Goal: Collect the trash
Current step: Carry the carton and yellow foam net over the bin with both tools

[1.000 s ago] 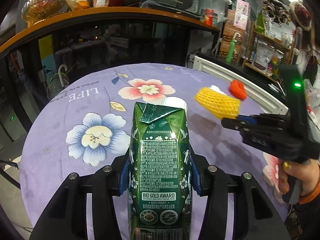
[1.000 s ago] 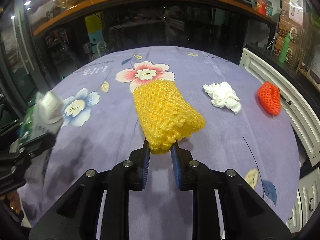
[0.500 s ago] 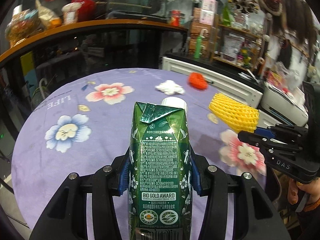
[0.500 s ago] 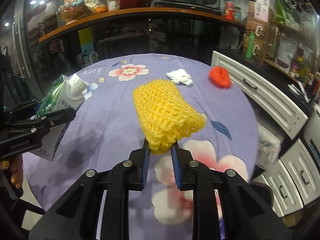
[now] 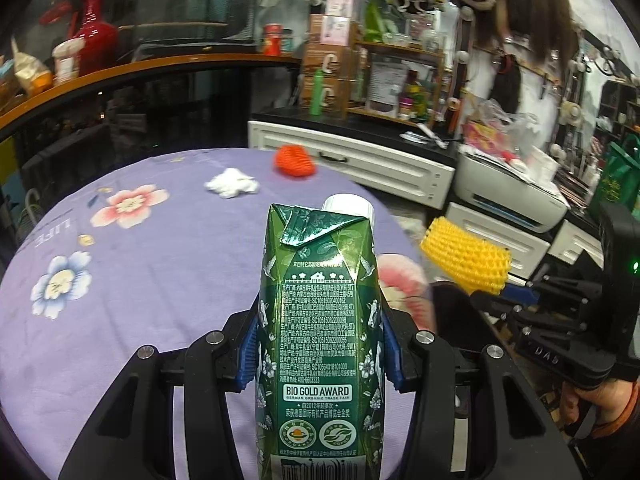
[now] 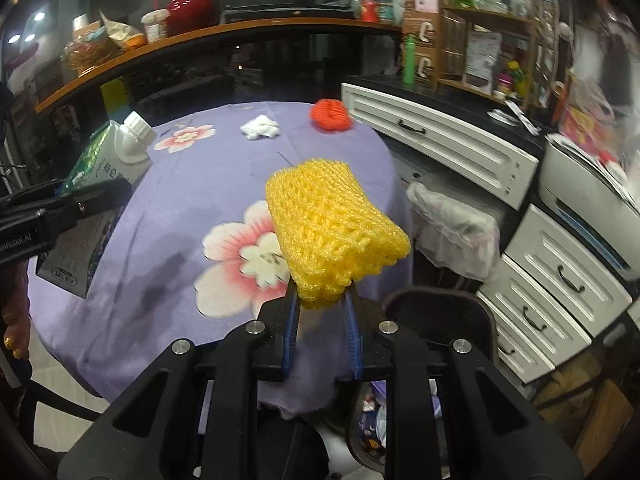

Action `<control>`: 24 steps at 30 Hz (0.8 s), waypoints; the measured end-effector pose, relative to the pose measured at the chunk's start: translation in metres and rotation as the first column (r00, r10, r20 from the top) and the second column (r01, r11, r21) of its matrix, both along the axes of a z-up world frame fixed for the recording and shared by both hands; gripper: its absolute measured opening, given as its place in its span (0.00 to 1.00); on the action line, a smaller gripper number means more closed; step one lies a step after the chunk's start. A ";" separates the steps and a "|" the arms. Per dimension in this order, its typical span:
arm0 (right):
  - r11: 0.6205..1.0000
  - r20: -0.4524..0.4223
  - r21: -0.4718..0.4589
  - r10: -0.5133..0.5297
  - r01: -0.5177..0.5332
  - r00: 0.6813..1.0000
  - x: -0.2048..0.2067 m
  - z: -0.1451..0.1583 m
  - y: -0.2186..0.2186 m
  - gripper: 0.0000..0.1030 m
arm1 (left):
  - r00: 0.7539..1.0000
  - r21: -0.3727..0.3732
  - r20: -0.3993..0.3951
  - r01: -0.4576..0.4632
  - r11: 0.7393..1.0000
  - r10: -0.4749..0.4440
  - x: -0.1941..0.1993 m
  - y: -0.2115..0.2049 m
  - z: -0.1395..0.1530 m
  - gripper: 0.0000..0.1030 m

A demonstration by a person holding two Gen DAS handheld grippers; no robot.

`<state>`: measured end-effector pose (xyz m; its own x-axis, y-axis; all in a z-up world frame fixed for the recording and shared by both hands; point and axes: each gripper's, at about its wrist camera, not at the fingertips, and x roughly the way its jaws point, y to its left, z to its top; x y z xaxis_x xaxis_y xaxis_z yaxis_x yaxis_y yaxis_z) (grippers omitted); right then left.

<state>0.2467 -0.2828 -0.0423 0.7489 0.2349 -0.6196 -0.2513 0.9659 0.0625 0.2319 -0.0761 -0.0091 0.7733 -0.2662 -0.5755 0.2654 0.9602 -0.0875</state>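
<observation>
My left gripper (image 5: 318, 344) is shut on a green milk carton (image 5: 320, 340) with a white cap, held upright above the purple flowered tablecloth (image 5: 140, 280). The right gripper (image 6: 320, 312) is shut on a yellow foam fruit net (image 6: 334, 232), held over the table's right edge. In the left wrist view the yellow net (image 5: 466, 258) and the right gripper (image 5: 504, 294) show at the right. In the right wrist view the carton (image 6: 100, 184) and the left gripper (image 6: 56, 212) show at the left. A crumpled white tissue (image 5: 232, 184) and an orange foam net (image 5: 294, 160) lie at the table's far side.
A bin lined with a clear plastic bag (image 6: 452, 224) stands off the table's right edge, beside white drawer cabinets (image 6: 440, 148). A dark chair back (image 6: 436, 312) is under the right gripper. A printer (image 5: 508, 192) and cluttered shelves (image 5: 396, 80) fill the right; a curved wooden counter (image 5: 120, 76) runs behind.
Both grippers have swung to the right with their loads, from over the table's middle to its right edge. The cabinets, bin and printer have come into view. Neither grip has changed.
</observation>
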 end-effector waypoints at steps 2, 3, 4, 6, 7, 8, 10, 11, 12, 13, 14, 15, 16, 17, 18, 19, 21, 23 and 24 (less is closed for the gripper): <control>0.999 -0.012 0.011 -0.033 0.033 0.999 -0.007 -0.006 -0.017 0.21 | 1.000 -0.006 0.003 0.026 1.000 -0.026 -0.001 -0.014 0.000 0.47; 0.999 -0.018 0.016 -0.047 0.047 0.999 -0.009 -0.009 -0.024 0.21 | 0.999 -0.008 0.004 0.040 0.999 -0.040 -0.001 -0.021 0.001 0.47; 0.998 -0.026 0.020 -0.063 0.063 0.998 -0.011 -0.013 -0.030 0.21 | 0.999 -0.010 0.006 0.052 0.999 -0.052 -0.003 -0.026 0.000 0.47; 0.995 -0.047 0.029 -0.096 0.098 0.994 -0.016 -0.023 -0.045 0.21 | 0.997 -0.012 0.008 0.073 0.997 -0.073 -0.003 -0.039 -0.001 0.47; 0.993 -0.057 0.032 -0.109 0.111 0.992 -0.018 -0.027 -0.052 0.21 | 0.997 -0.014 0.005 0.082 0.997 -0.082 -0.004 -0.045 -0.001 0.47; 0.991 -0.070 0.035 -0.127 0.129 0.989 -0.020 -0.034 -0.060 0.21 | 0.995 -0.018 -0.001 0.098 0.995 -0.098 -0.004 -0.053 -0.002 0.47; 0.987 -0.094 0.031 -0.155 0.159 0.983 -0.021 -0.048 -0.072 0.21 | 0.992 -0.024 -0.003 0.126 0.992 -0.126 -0.005 -0.065 -0.003 0.47; 0.984 -0.111 0.028 -0.169 0.173 0.979 -0.021 -0.055 -0.077 0.21 | 0.990 -0.022 -0.004 0.141 0.990 -0.141 -0.006 -0.072 -0.004 0.47; 0.983 -0.127 0.028 -0.179 0.184 0.976 -0.019 -0.062 -0.082 0.21 | 0.988 -0.021 -0.004 0.155 0.988 -0.155 -0.006 -0.078 -0.005 0.47; 0.980 -0.146 0.029 -0.192 0.198 0.971 -0.018 -0.070 -0.087 0.21 | 0.985 -0.023 -0.006 0.171 0.985 -0.171 -0.006 -0.085 -0.006 0.47; 0.976 -0.170 0.033 -0.209 0.217 0.963 -0.017 -0.081 -0.095 0.21 | 0.982 -0.024 -0.011 0.186 0.982 -0.186 -0.007 -0.093 -0.008 0.47; 0.973 -0.187 0.035 -0.219 0.230 0.958 -0.015 -0.089 -0.101 0.21 | 0.979 -0.023 -0.018 0.203 0.979 -0.204 -0.007 -0.101 -0.010 0.47; 0.970 -0.209 0.037 -0.228 0.240 0.951 -0.013 -0.098 -0.106 0.21 | 0.976 -0.021 -0.024 0.214 0.977 -0.215 -0.007 -0.107 -0.013 0.47; 0.968 -0.221 0.039 -0.232 0.247 0.947 -0.012 -0.103 -0.109 0.21 | 0.974 -0.019 -0.033 0.226 0.974 -0.226 -0.007 -0.113 -0.016 0.47; 0.964 -0.238 0.041 -0.244 0.261 0.940 -0.009 -0.111 -0.114 0.21 | 0.970 -0.017 -0.043 0.237 0.971 -0.238 -0.006 -0.120 -0.020 0.47; 0.961 -0.250 0.044 -0.252 0.271 0.935 -0.008 -0.118 -0.118 0.21 | 0.968 -0.014 -0.051 0.245 0.969 -0.246 -0.006 -0.125 -0.023 0.47; 0.957 -0.277 0.058 -0.257 0.283 0.926 -0.005 -0.129 -0.122 0.21 | 0.963 -0.010 -0.071 0.259 0.966 -0.259 -0.004 -0.135 -0.030 0.47; 0.955 -0.312 0.074 -0.251 0.287 0.916 0.002 -0.141 -0.126 0.21 | 0.958 -0.001 -0.088 0.275 0.961 -0.274 -0.004 -0.145 -0.038 0.47; 0.952 -0.326 0.076 -0.256 0.295 0.910 0.005 -0.148 -0.128 0.21 | 0.955 0.002 -0.095 0.281 0.960 -0.280 -0.003 -0.149 -0.041 0.47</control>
<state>0.2512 -0.4104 -0.1908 0.5707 0.1341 -0.8101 0.0745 0.9741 0.2137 0.2293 -0.2250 -0.0504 0.6116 -0.4555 -0.6469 0.5158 0.8496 -0.1105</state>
